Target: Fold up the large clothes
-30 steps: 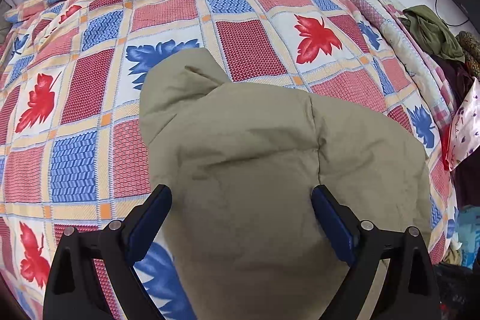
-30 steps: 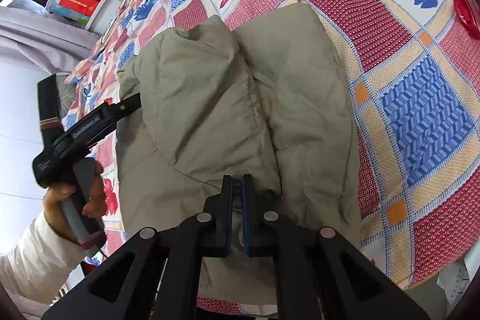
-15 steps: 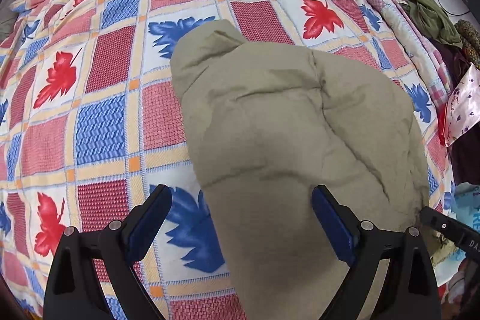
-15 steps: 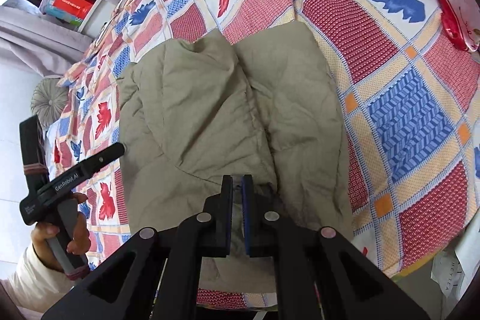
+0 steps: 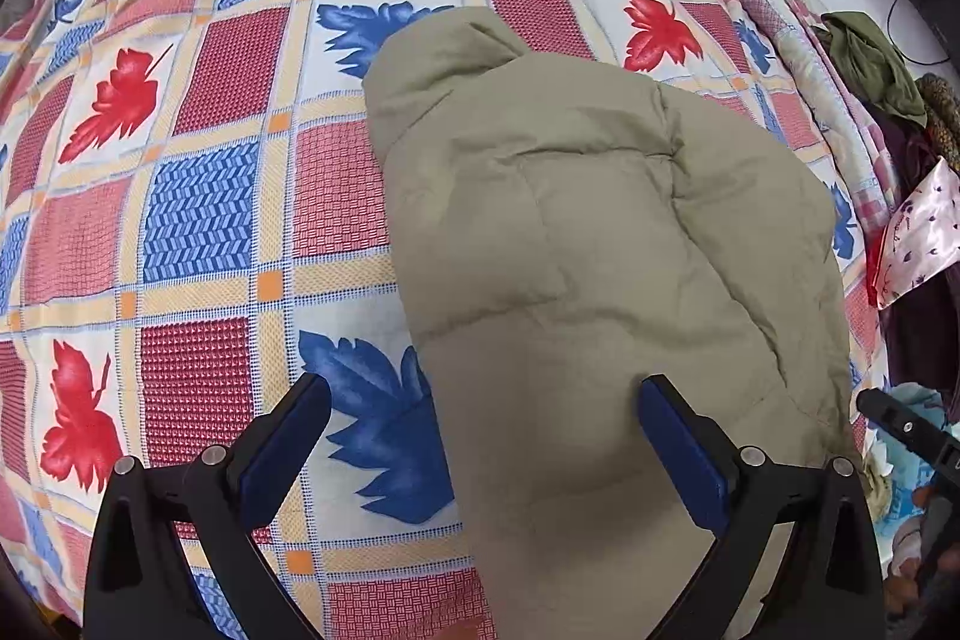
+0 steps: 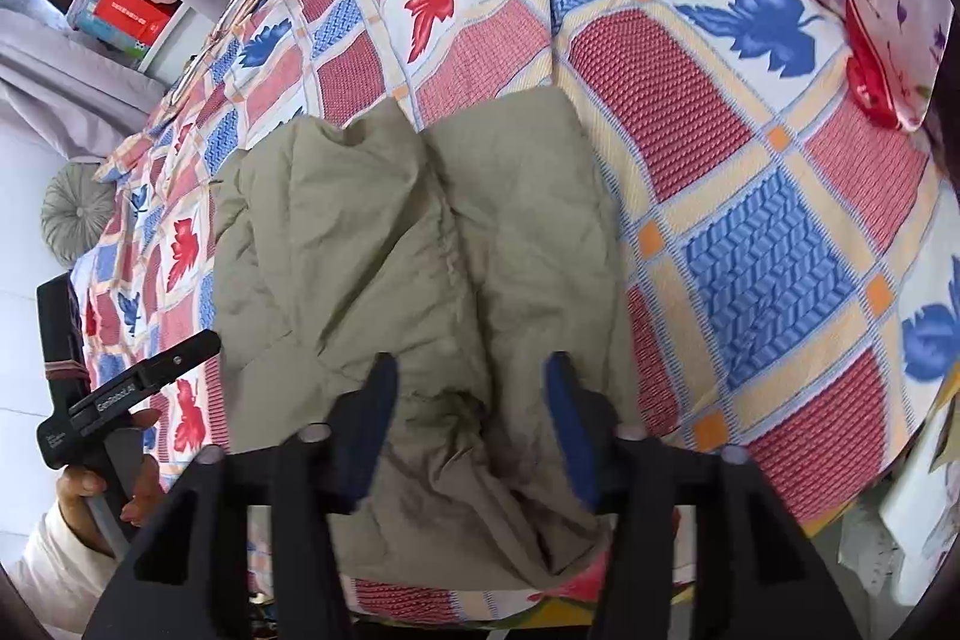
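Right gripper [image 6: 471,394] first: its jaws are opening, blue pads spreading apart above the near end of the olive padded jacket [image 6: 420,280], a crumpled fold of the cloth lying between them but neither pad pressing on it. Released, then.

Over to the left gripper [image 5: 483,439]: jaws opening too and already spread very wide, nothing gripped. Its pad at four o'clock hangs over the jacket [image 5: 588,250], its pad at eight o'clock over a blue leaf printed on the bedspread [image 5: 198,220].

The jacket lies folded into a bulky bundle on that checked red, blue and cream bedspread [image 6: 750,196], stretching from six o'clock up toward the centre in the right wrist view, with a seam running down its middle.

At eight o'clock in that same view, a hand [image 6: 105,478] in a pale sleeve grips the left gripper's handle.

Further out, at two o'clock in the left wrist view, a dark green garment [image 5: 870,58] sits heaped off the bed's edge, and a pink satin cloth [image 5: 918,232] at three o'clock.
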The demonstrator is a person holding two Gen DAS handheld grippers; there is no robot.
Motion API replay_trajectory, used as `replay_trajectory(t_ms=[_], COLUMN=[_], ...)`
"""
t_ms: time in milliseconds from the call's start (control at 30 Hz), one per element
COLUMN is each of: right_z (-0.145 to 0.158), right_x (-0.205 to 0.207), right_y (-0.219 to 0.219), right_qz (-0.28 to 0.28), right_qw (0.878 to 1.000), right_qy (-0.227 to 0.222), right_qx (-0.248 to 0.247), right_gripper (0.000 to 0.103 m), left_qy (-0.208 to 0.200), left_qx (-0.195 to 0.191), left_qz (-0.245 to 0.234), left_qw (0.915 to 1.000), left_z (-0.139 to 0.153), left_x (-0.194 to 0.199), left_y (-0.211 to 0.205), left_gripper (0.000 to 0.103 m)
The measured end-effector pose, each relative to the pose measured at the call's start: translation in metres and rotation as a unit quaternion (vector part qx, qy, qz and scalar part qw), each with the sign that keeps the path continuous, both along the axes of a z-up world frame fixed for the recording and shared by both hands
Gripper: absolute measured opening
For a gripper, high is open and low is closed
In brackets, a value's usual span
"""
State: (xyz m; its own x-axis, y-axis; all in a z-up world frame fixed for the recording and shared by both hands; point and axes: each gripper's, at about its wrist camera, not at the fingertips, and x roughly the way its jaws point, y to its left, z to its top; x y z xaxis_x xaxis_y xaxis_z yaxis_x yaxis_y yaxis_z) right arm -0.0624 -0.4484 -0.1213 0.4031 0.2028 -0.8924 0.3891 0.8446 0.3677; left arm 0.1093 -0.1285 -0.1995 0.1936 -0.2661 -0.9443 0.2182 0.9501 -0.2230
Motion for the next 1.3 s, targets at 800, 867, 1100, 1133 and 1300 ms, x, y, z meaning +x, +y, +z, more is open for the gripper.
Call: replay_trajectory(t_ms=[800, 867, 1100, 1133, 1300], right_z=[-0.078, -0.088, -0.107, -0.104, -0.099], right_x=[0.040, 0.046, 0.061, 0.064, 0.088], right_y=[-0.075, -0.075, -0.074, -0.071, -0.047], right_qz=[0.013, 0.020, 0.033, 0.044, 0.121], right_qw=[0.990, 0.988, 0.959, 0.954, 0.961], right_qy=[0.008, 0.015, -0.026, -0.035, -0.009], right_qx=[0.141, 0.151, 0.280, 0.294, 0.250], right_gripper=[0.085, 0.090, 0.097, 0.098, 0.103], left_qy=[0.134, 0.143, 0.159, 0.159, 0.140], left_qx=[-0.239, -0.258, -0.299, -0.303, -0.287], left_qz=[0.031, 0.033, 0.025, 0.021, 0.000], left_qw=[0.9613, 0.9549, 0.9405, 0.9394, 0.9476], left_z=[-0.070, -0.078, -0.092, -0.093, -0.097], left_x=[0.023, 0.025, 0.031, 0.032, 0.033], left_y=[0.023, 0.022, 0.018, 0.017, 0.013], left_gripper=[0.102, 0.102, 0.102, 0.102, 0.102])
